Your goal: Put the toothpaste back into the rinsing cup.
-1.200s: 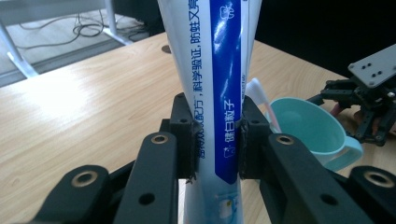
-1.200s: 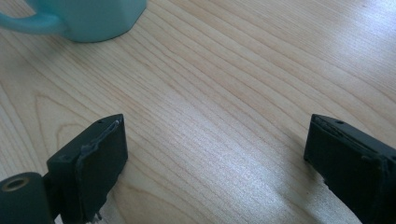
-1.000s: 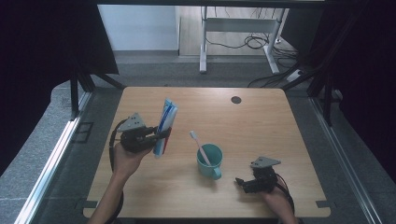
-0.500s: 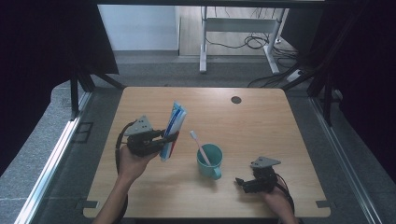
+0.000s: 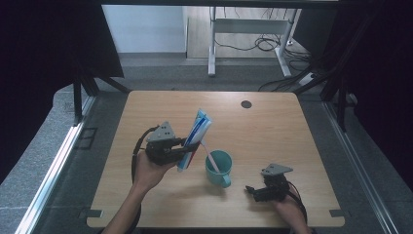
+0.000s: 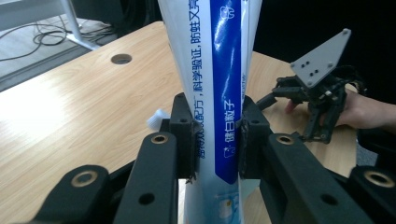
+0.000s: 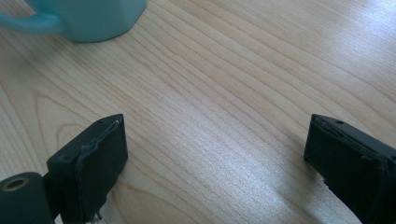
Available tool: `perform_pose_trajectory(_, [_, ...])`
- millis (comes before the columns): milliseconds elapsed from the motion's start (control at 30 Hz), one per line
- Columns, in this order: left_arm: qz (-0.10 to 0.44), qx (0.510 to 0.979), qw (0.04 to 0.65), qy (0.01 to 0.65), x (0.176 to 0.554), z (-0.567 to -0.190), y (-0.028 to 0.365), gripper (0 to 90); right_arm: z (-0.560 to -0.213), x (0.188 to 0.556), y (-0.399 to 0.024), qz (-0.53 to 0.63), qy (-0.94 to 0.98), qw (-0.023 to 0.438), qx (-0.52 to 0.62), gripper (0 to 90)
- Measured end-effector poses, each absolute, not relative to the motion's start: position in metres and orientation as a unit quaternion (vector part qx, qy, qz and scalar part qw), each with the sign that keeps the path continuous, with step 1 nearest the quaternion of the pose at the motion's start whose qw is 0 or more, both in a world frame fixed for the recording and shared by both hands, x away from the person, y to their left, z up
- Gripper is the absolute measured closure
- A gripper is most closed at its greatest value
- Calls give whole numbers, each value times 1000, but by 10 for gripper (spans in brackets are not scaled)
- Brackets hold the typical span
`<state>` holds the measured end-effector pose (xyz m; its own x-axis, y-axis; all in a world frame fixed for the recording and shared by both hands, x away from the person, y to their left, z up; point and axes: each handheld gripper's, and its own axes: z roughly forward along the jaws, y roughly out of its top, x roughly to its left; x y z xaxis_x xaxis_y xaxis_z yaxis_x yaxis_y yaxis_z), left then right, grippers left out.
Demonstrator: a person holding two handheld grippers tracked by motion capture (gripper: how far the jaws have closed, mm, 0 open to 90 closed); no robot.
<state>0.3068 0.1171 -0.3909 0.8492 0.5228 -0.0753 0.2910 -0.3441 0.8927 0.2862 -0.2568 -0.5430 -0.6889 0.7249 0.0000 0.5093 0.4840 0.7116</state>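
Tube (image 5: 195, 138): clamped in my left gripper (image 5: 181, 148), held just left of the cup (image 5: 218, 167), long axis tilted, top leaning over the cup. My right gripper (image 5: 254, 191): jaws wide, empty, resting on the table right of the cup; left is nearer.

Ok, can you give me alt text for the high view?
The left gripper holds a blue-and-white toothpaste tube tilted above a wooden table, beside a teal mug with a toothbrush in it. The right gripper rests open nearby.

Table: pale wooden tabletop (image 5: 272, 131), round dark cable hole (image 5: 246, 104) near far edge.
Beyond table: grey floor, white metal desk frame (image 5: 253, 29), black cables (image 5: 265, 44) tangled beneath.
Sides: dark curtains (image 5: 44, 48).
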Motion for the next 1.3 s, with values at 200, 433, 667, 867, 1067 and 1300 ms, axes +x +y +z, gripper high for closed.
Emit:
perform_pose_trajectory(200, [106,822,507,238,307,-386,103,730,-543,286,-257,353,848,152,364,59])
perform_pose_trajectory(433, [100,826,505,230,310,-385,88,730,-543,286,-257,353,848,152,364,59])
perform_pose_trajectory(667, [96,825,510,223,312,-384,74,730,-543,286,-257,354,848,152,364,59])
perform_pose_trajectory(867, [95,826,513,215,315,-385,60,730,-543,286,-257,353,848,152,364,59])
perform_pose_trajectory(1067, [94,824,516,214,319,-388,46,730,-543,286,-257,354,848,152,364,59])
perform_pose_trajectory(1300, [99,821,520,213,323,-390,34,730,-543,286,-257,355,847,152,366,59])
